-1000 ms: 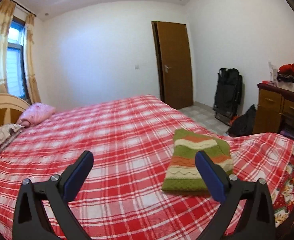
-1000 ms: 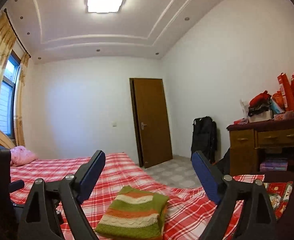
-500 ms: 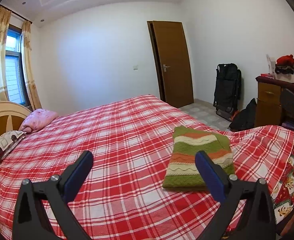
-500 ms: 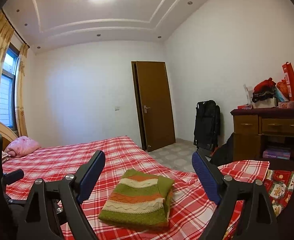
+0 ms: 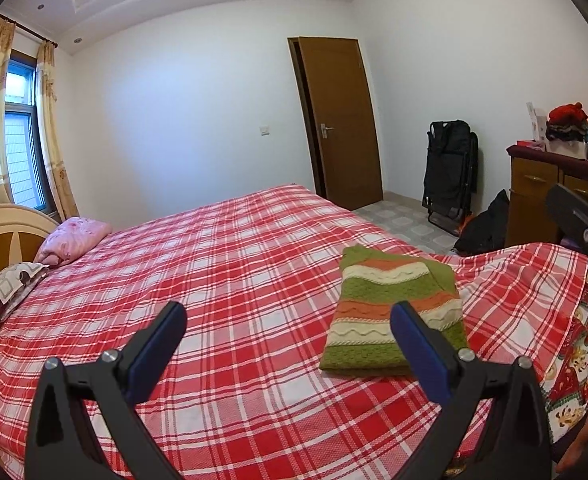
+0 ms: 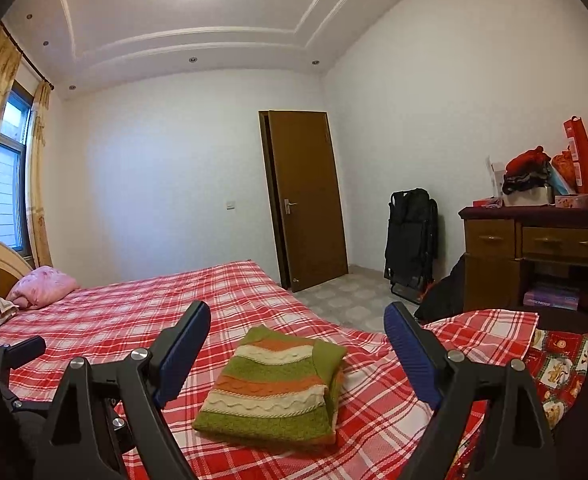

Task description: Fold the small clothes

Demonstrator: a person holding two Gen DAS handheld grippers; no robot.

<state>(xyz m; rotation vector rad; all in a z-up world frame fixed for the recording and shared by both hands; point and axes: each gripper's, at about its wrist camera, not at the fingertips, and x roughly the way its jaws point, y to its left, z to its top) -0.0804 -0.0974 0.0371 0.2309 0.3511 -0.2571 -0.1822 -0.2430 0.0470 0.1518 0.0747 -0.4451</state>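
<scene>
The folded striped sweater (image 6: 272, 388) is lying flat on the red checked bed (image 5: 222, 264), near its right edge, with its long axis running from near to far. Your right hand-held gripper (image 6: 294, 352) is hovering straight in front of it, jaws wide open and holding nothing. Your left hand-held gripper (image 5: 288, 344) is also standing open and empty, with the sweater lying to its right, so the right one is looking nearer.

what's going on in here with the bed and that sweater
A person holds two grippers over a bed with a red plaid cover. A striped green sweater lies folded on it, near the foot. The left gripper and the right gripper are both open and empty, above the cover and touching nothing. The folding looks done.
</scene>
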